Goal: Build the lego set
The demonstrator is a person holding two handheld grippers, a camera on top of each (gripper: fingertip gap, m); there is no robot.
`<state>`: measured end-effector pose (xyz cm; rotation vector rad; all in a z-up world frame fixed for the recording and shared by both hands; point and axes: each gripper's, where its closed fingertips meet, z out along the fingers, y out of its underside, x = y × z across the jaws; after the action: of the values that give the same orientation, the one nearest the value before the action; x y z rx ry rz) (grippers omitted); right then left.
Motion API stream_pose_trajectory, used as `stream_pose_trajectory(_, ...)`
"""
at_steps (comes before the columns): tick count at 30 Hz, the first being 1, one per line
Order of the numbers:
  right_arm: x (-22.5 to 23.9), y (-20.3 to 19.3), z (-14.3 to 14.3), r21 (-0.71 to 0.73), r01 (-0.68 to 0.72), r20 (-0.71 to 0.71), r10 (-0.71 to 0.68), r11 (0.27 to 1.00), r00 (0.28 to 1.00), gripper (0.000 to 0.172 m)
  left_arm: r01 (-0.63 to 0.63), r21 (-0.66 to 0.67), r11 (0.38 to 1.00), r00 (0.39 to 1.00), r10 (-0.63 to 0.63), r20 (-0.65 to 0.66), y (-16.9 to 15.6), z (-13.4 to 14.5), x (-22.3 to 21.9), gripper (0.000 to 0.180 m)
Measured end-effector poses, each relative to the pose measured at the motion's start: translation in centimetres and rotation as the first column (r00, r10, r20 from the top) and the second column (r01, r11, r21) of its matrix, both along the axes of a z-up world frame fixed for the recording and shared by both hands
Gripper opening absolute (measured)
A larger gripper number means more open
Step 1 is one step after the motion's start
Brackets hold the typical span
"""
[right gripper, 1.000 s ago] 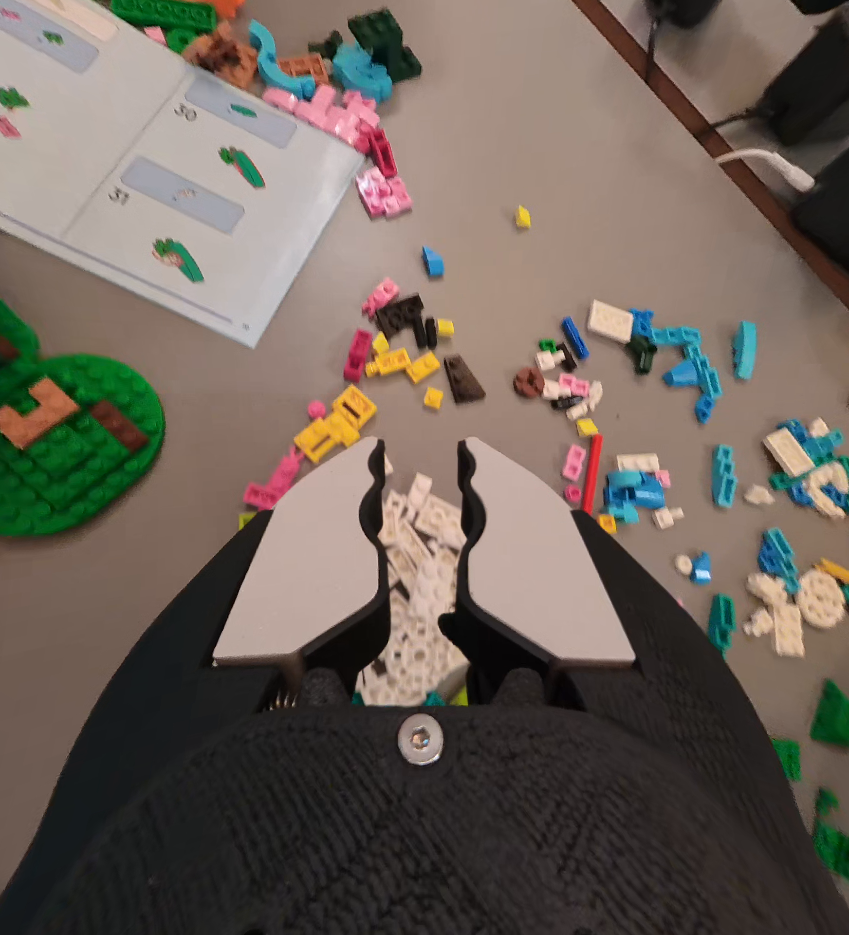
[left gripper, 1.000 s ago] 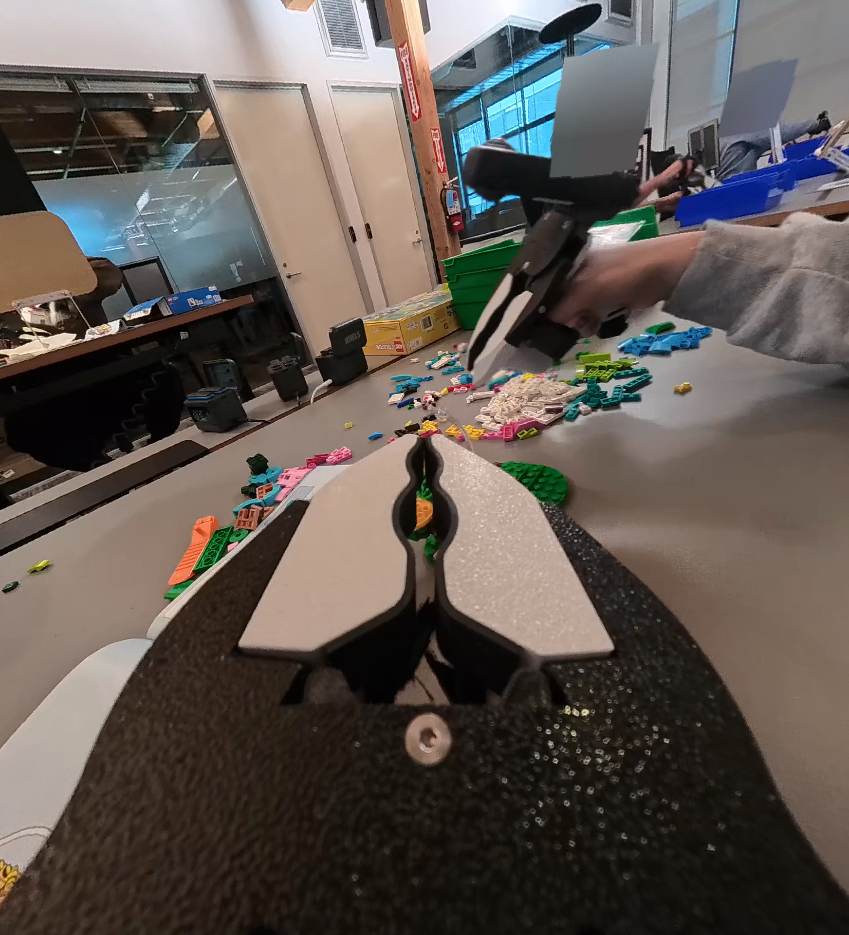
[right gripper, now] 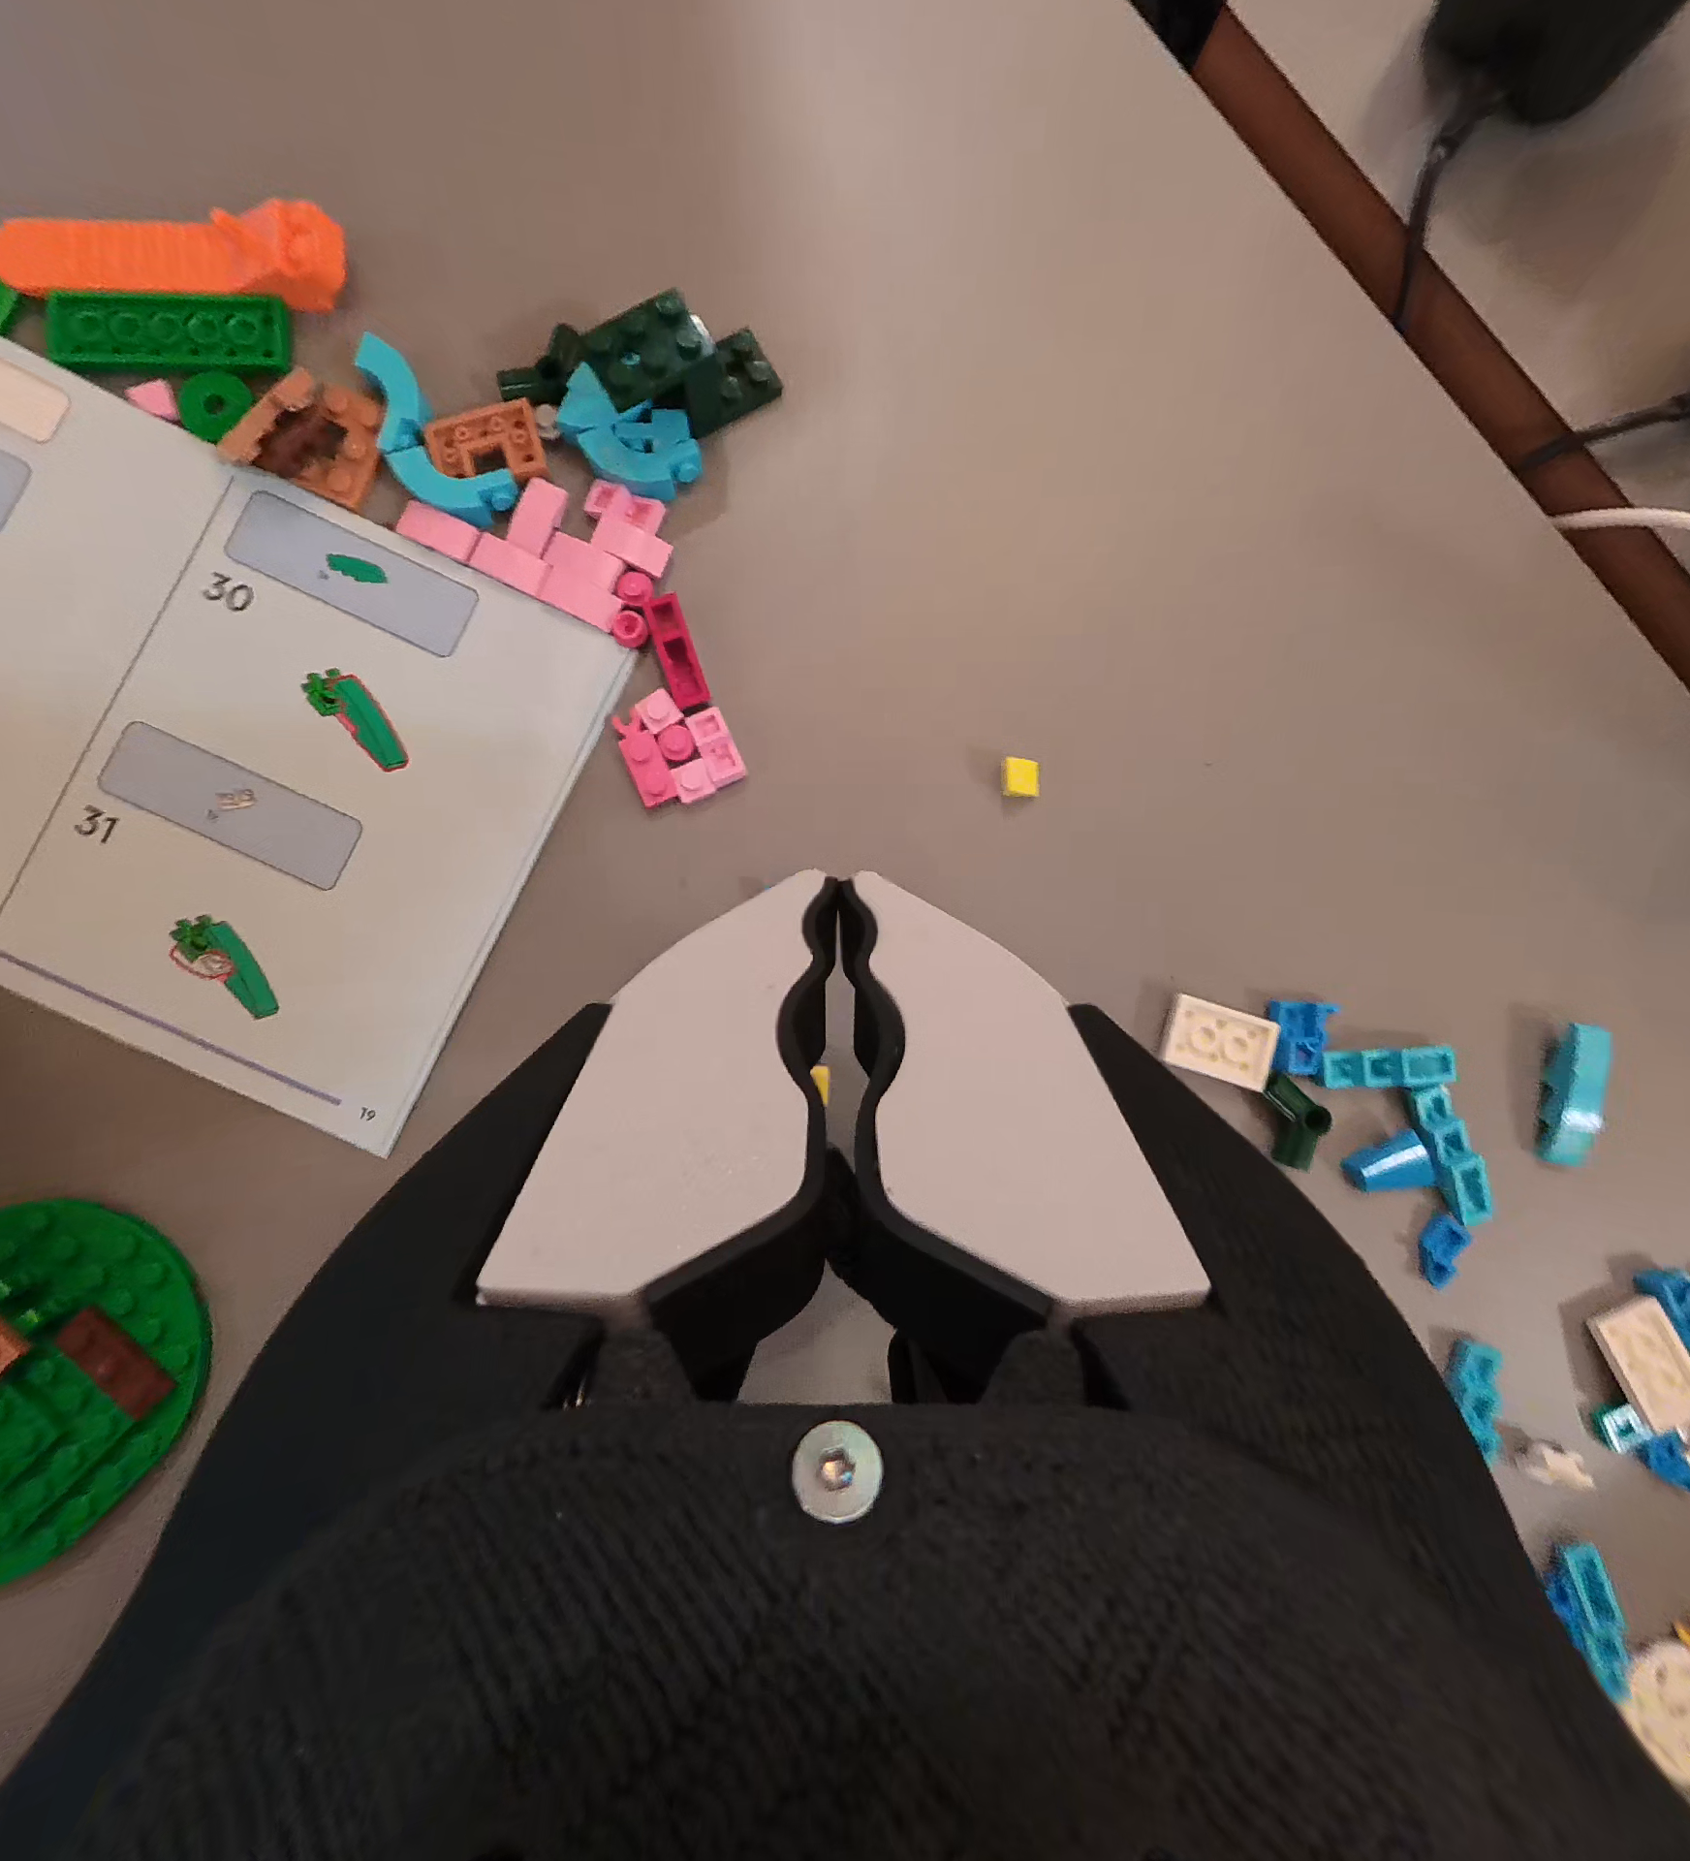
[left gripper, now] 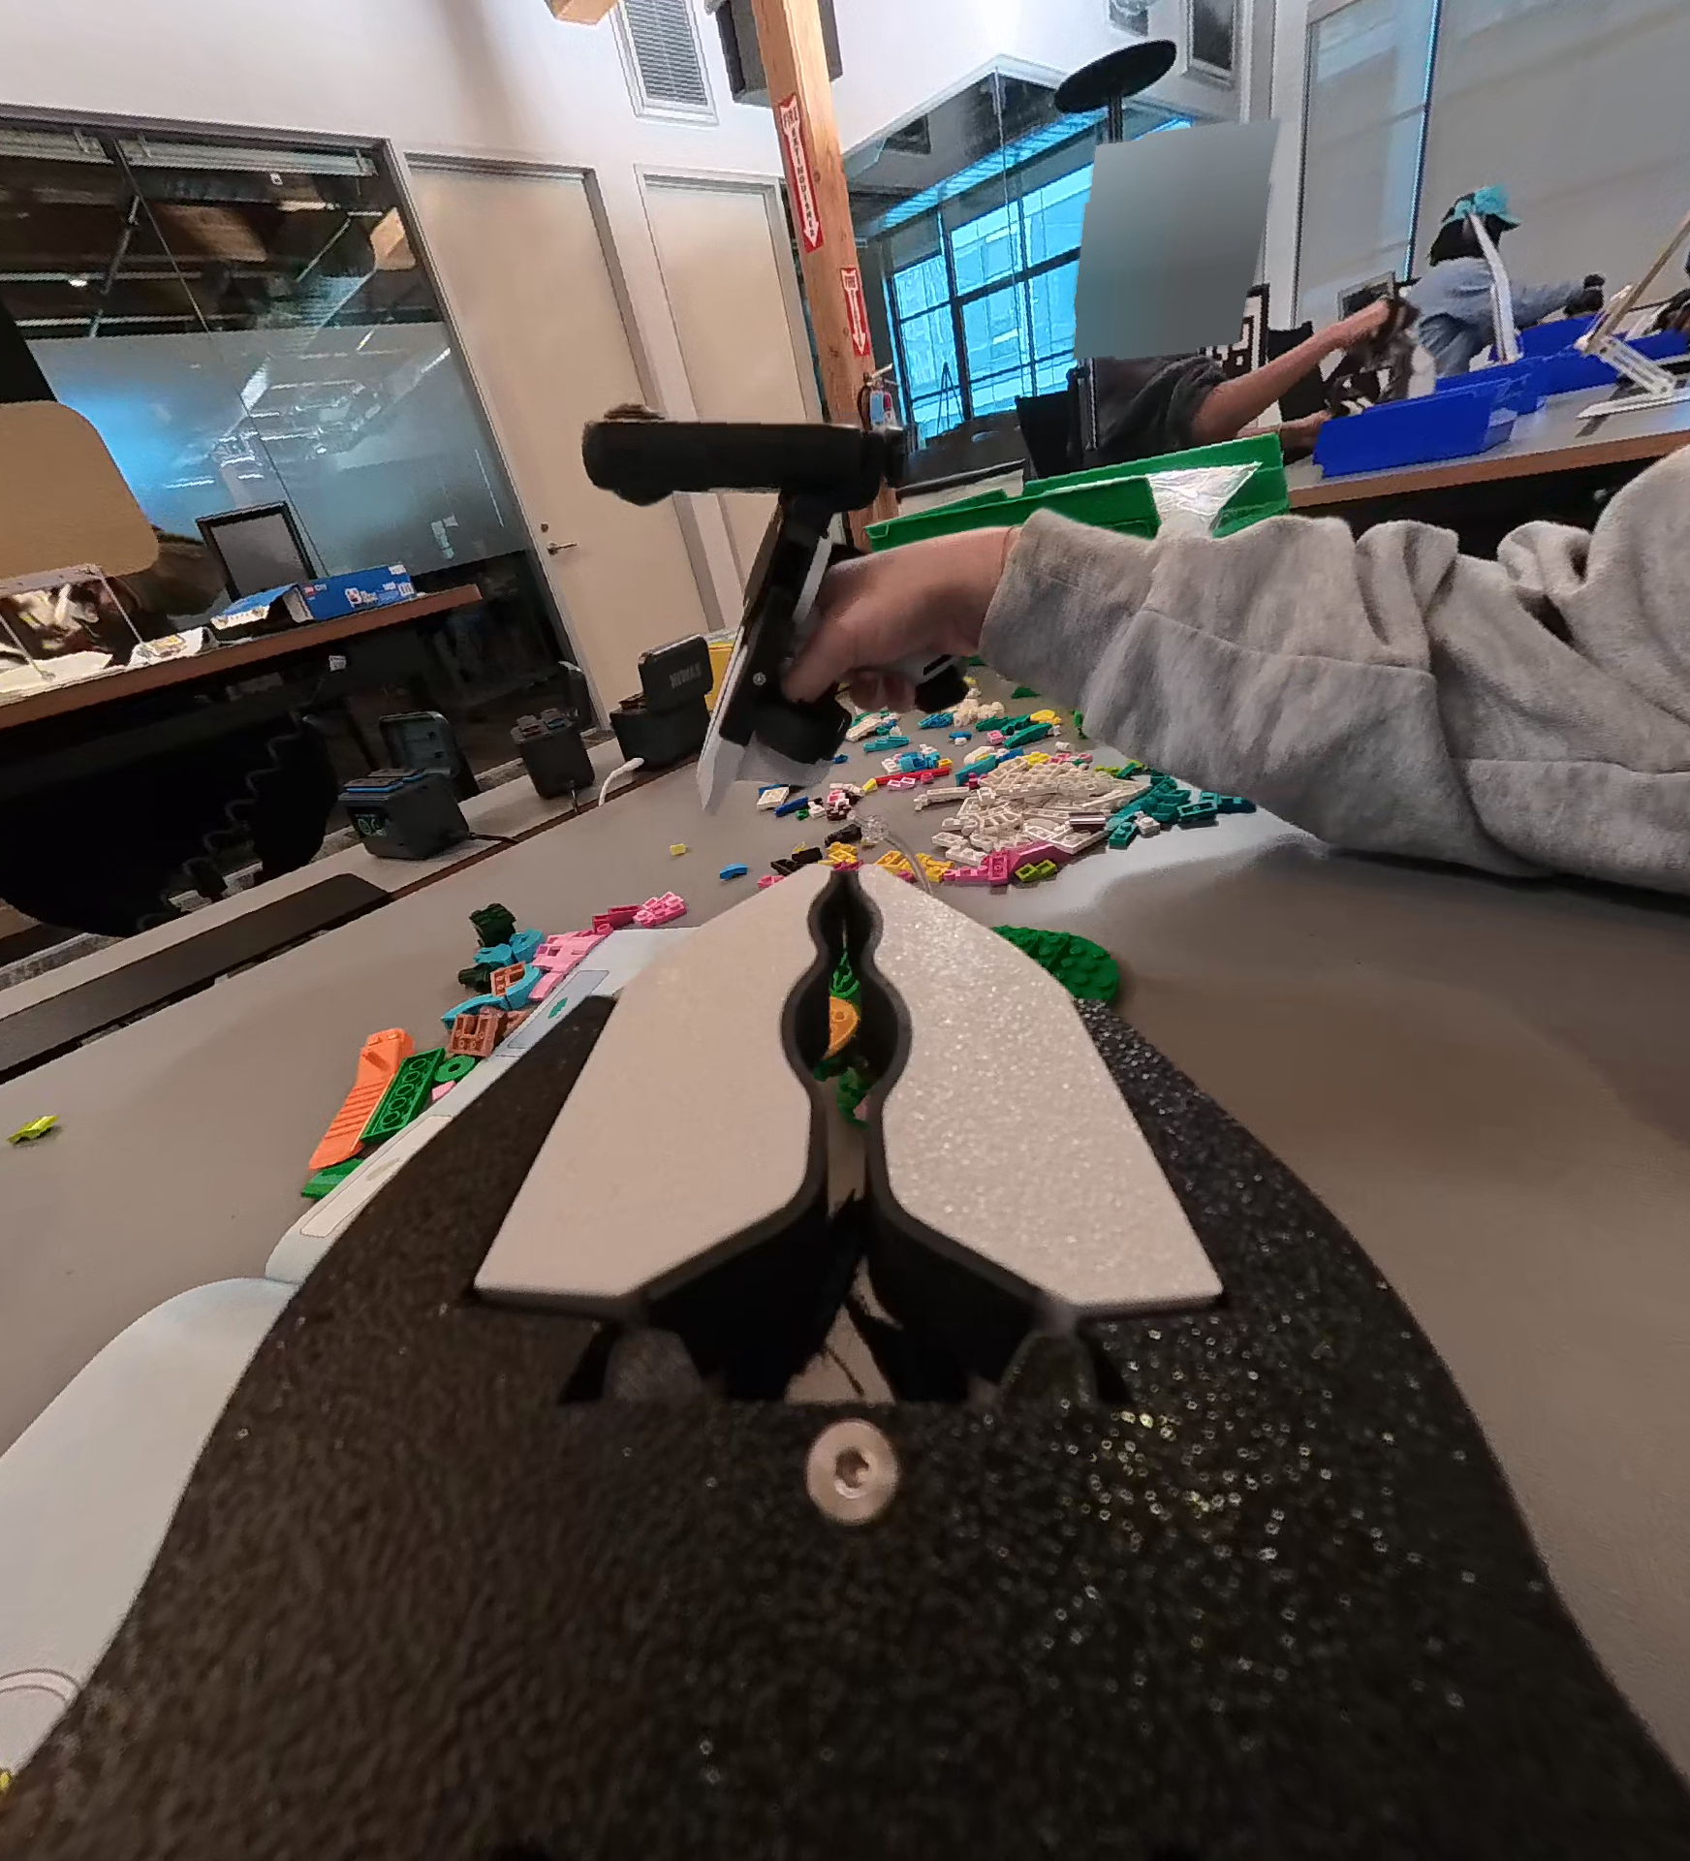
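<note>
The right claw (right gripper: 839, 884) is clenched, its tips meeting with nothing visible between them, and it hangs above a bare patch of the grey table (right gripper: 922, 302). A yellow tile (right gripper: 1019, 777) lies just ahead of it and to the right. A cluster of pink bricks (right gripper: 680, 750) sits ahead and to the left, at the corner of an open booklet (right gripper: 217, 705). To its right lie a white plate (right gripper: 1219, 1040) and a string of blue bricks (right gripper: 1405, 1108). Behind and to its left is a green base (right gripper: 46, 1410) carrying brown pieces. An orange tool (right gripper: 166, 257) lies far ahead on the left. The left claw (left gripper: 846, 874) is also clenched. Through the oval opening between its fingers, orange and green parts show below it, and whether it touches them cannot be told. The green base's edge peeks out at its right. Beyond it, a hand (left gripper: 881, 624) in a grey sleeve (left gripper: 1375, 685) holds the right claw over scattered bricks, near a white pile (left gripper: 1032, 816).
</note>
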<state>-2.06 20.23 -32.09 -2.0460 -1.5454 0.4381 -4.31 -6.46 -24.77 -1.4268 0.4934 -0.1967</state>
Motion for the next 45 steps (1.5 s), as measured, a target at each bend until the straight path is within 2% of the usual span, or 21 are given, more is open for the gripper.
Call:
stream_pose_trajectory(6,-0.7,-0.3,-1.0,-0.03,-0.074,-0.019,0.074,0.997,0.997,0.0,0.004,0.002,1.0,1.0,-0.004,-0.007,-0.1,0.0,0.1,0.0)
stream_pose_trajectory(10,-2.1,-2.2,-1.6,-0.095,-0.184,-0.067,0.178,0.978,0.982,0.006,-0.002,0.005,1.0,1.0,0.002,0.002,-0.1,0.1,0.0,0.0)
stream_pose_trajectory(13,-2.3,-2.3,-2.3,-0.071,-0.22,-0.021,0.219,0.973,0.975,0.008,-0.001,0.002,1.0,1.0,0.001,0.017,-0.1,0.2,-0.1,0.0)
stream_pose_trajectory(37,-2.1,-1.5,-1.0,-0.022,-0.184,-0.042,0.183,0.983,0.982,0.007,0.005,0.007,1.0,1.0,-0.005,0.013,-0.3,0.3,0.2,0.0)
stream_pose_trajectory(45,-1.1,-1.8,0.9,-0.016,-0.192,-0.072,0.19,0.981,0.979,0.007,0.005,0.008,1.0,1.0,-0.005,0.01,-0.3,0.3,0.2,0.0)
